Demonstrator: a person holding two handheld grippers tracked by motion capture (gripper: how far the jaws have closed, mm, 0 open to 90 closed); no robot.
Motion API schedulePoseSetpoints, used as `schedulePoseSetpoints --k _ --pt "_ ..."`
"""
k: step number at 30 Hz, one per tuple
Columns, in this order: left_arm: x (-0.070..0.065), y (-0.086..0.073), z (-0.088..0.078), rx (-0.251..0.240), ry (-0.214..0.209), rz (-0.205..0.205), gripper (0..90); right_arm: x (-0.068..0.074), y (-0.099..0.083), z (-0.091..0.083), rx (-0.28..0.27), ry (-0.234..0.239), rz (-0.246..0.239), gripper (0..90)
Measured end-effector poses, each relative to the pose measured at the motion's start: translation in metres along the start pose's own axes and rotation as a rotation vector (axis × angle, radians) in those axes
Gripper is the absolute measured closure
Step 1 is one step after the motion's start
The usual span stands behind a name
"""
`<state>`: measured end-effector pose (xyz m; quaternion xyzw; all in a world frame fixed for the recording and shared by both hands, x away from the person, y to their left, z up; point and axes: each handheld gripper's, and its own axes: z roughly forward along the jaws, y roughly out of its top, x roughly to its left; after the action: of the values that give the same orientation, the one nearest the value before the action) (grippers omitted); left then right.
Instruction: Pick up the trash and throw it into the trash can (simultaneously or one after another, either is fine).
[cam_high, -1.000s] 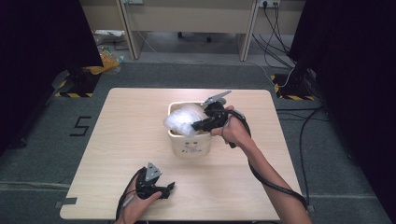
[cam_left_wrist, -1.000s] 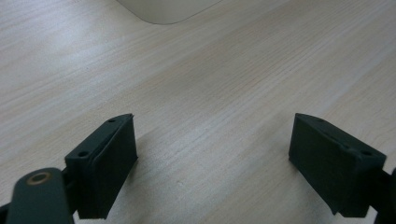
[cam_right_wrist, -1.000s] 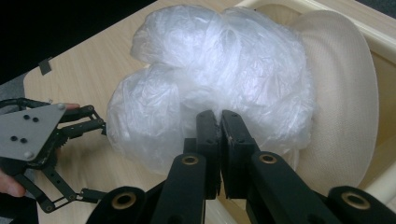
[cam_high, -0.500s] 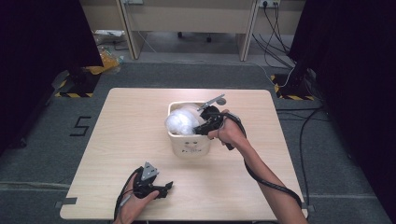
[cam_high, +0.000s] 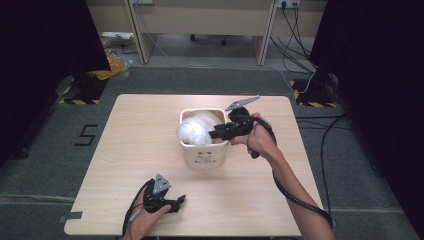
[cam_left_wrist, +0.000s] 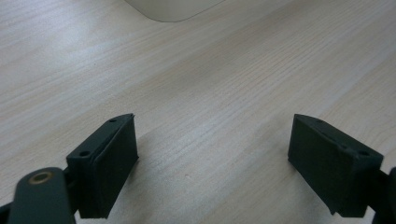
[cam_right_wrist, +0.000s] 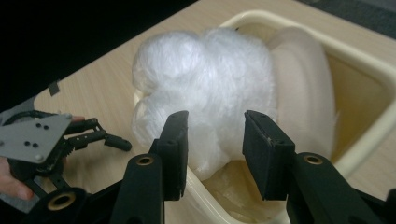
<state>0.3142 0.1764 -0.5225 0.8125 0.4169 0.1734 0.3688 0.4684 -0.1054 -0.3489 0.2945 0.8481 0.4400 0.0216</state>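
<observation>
White fluffy stuffing (cam_high: 192, 132) sits piled in the cream bin (cam_high: 205, 154) that stands near the middle of the wooden bench (cam_high: 125, 145), heaped above the rim on the bin's left side as the high view shows it. In the right gripper view the stuffing (cam_right_wrist: 205, 88) bulges over the near wall of the bin (cam_right_wrist: 369, 74), with a pale, smoother sheet of material (cam_right_wrist: 303, 88) lying behind it against the inside of the bin.

The right gripper (cam_high: 216, 134) hangs over the bin's right rim, pointing toward the stuffing. Its jaws have just been opening: they stand partly apart, with the stuffing lying just beyond the gap between them, and the pads (cam_right_wrist: 175, 144) do not press on it, so nothing is held. The right gripper (cam_right_wrist: 212, 154) is level with the top of the pile.

The left gripper (cam_high: 177, 202) rests low over the bench near its front edge, well apart from the bin and to the left of it. Its jaws are spread wide with only bare wood between them, as the left gripper view makes plain, where the left gripper (cam_left_wrist: 212, 154) faces the bench and a rounded corner of the bin (cam_left_wrist: 173, 9) shows at the top.
</observation>
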Motion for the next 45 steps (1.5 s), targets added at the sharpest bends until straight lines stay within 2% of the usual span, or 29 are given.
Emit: schedulePoseSetpoints --k 2,6,16,20,25,34,38,45 --pt "0.000 0.000 0.000 0.003 0.001 0.001 14.3 -0.001 -0.001 -0.009 -0.031 -0.016 -0.003 58.7" --pt "0.000 0.000 0.000 0.004 0.001 0.000 14.1 -0.004 -0.009 -0.021 -0.061 -0.054 0.002 57.2" --pt "0.000 0.000 0.000 0.000 0.003 -0.002 13.8 -0.008 -0.034 -0.039 -0.113 -0.131 0.011 52.9" --pt "0.000 0.000 0.000 0.001 0.003 -0.003 13.7 -0.010 -0.046 -0.046 -0.139 -0.150 0.032 47.3" --pt "0.000 0.000 0.001 0.002 0.002 -0.003 13.6 -0.013 -0.064 -0.050 -0.150 -0.197 0.046 40.8" --pt "0.000 0.000 0.001 0.002 0.004 -0.002 13.5 -0.015 -0.087 -0.054 -0.165 -0.225 0.073 38.3" --pt "0.000 0.000 0.001 0.002 0.004 -0.002 13.5 -0.013 -0.094 -0.054 -0.172 -0.223 0.080 38.1" --pt "0.000 0.000 0.001 0.002 0.004 -0.001 13.4 -0.008 -0.107 -0.056 -0.176 -0.250 0.072 36.0"
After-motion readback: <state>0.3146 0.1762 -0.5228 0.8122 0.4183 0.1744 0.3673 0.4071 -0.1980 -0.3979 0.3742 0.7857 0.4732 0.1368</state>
